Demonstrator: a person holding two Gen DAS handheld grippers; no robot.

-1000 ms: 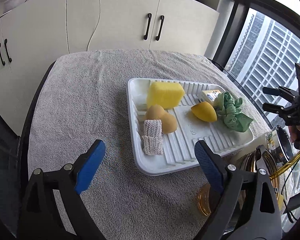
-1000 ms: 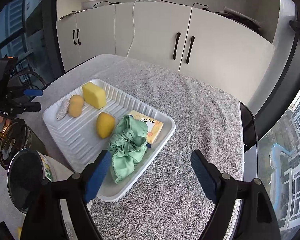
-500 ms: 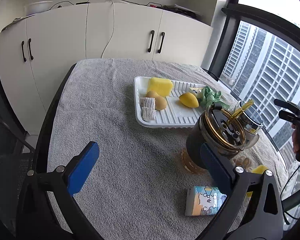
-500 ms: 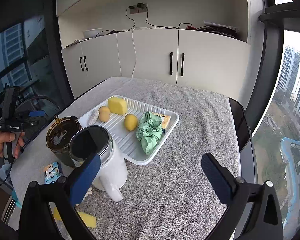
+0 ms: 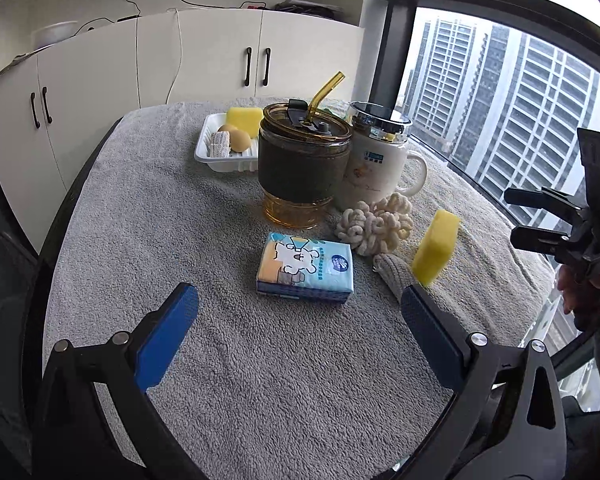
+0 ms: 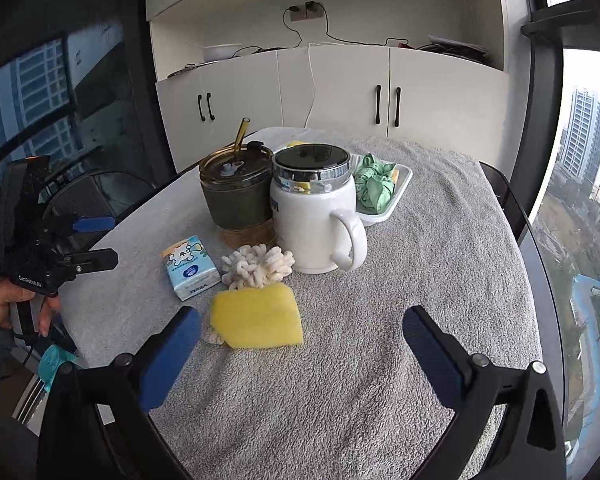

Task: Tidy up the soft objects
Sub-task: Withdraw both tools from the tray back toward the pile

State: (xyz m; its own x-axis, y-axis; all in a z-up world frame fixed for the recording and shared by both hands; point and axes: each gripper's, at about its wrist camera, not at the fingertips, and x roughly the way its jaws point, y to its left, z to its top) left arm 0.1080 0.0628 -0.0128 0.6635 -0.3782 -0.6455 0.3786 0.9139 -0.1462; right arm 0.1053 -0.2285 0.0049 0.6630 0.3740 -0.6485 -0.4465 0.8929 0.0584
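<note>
Left wrist view. Left gripper (image 5: 298, 316): jaws wide, empty, above the grey terry cloth (image 5: 148, 216). Tray (image 5: 220, 160), white ribbed plastic, far side: 1 yellow sponge block (image 5: 244, 118), 2 tan egg-shaped puffs (image 5: 236, 138), 1 knitted roll (image 5: 219, 145). Unsorted, near side: tissue pack (image 5: 306, 268), glossy film; cream looped scrunchie (image 5: 374, 224); yellow sponge (image 5: 436, 246), tilted on a knitted piece (image 5: 392, 270).

Right wrist view. Right gripper (image 6: 300, 338): jaws wide, empty, near the sponge (image 6: 258, 316). Green satin scrunchie (image 6: 372, 188) in the tray. Judgement: roughly half sorted; 4 pieces left.
</note>
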